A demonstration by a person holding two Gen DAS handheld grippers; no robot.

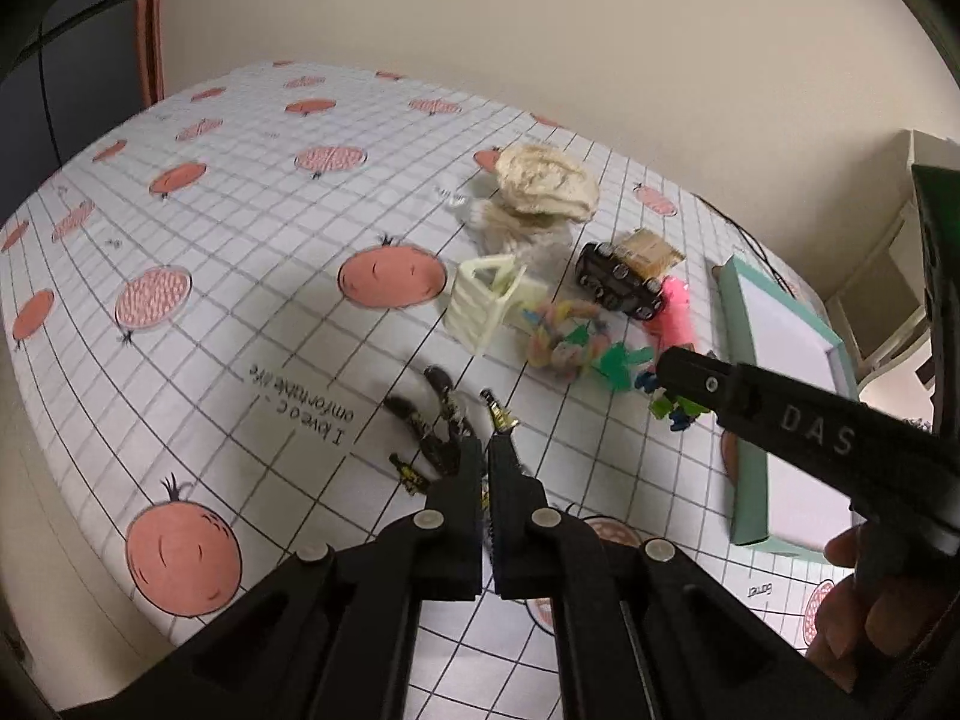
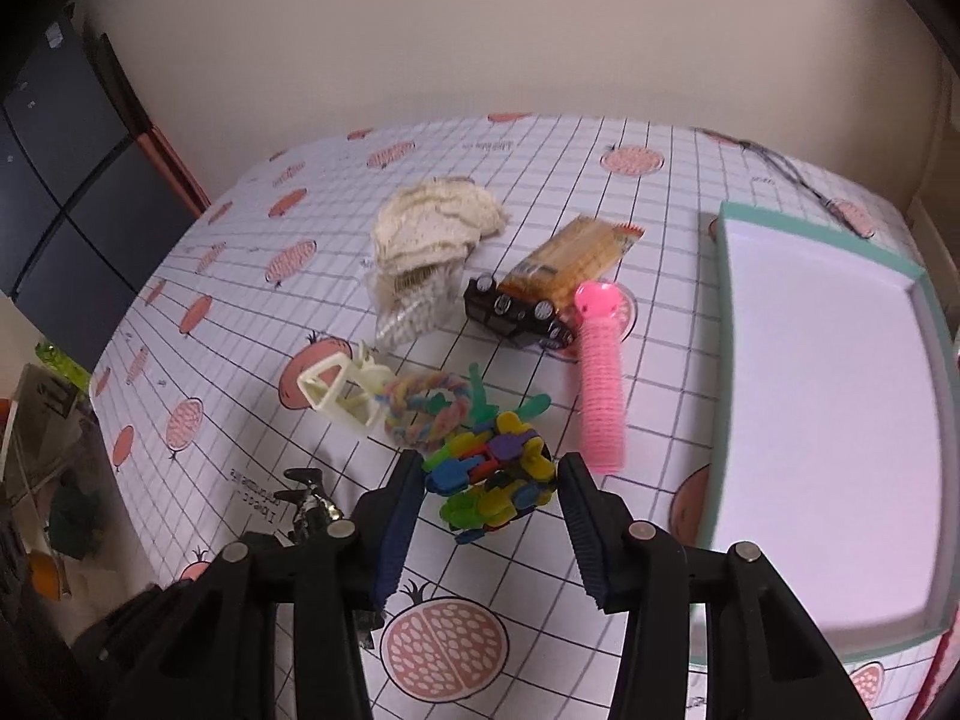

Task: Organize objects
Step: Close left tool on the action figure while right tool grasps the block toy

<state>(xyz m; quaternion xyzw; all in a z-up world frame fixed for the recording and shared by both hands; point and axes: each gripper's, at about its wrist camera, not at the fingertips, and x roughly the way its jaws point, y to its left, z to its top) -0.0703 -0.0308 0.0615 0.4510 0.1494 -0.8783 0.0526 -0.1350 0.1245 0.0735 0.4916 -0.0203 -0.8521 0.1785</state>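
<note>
The left tongs (image 1: 487, 450) are pinching shut on a bundle of small black clips with yellow markings (image 1: 441, 426); their own fingers are hiding the contact. The right tongs (image 2: 489, 480) are gripping a multicoloured cluster of plastic linking pieces (image 2: 489, 480), hiding its underside. Beyond, a pink ribbed plastic tube (image 2: 600, 384) is lying near a teal-rimmed white cardboard box (image 2: 735, 360), which the frame edge is cutting off, on the tabletop (image 2: 660, 192).
</note>
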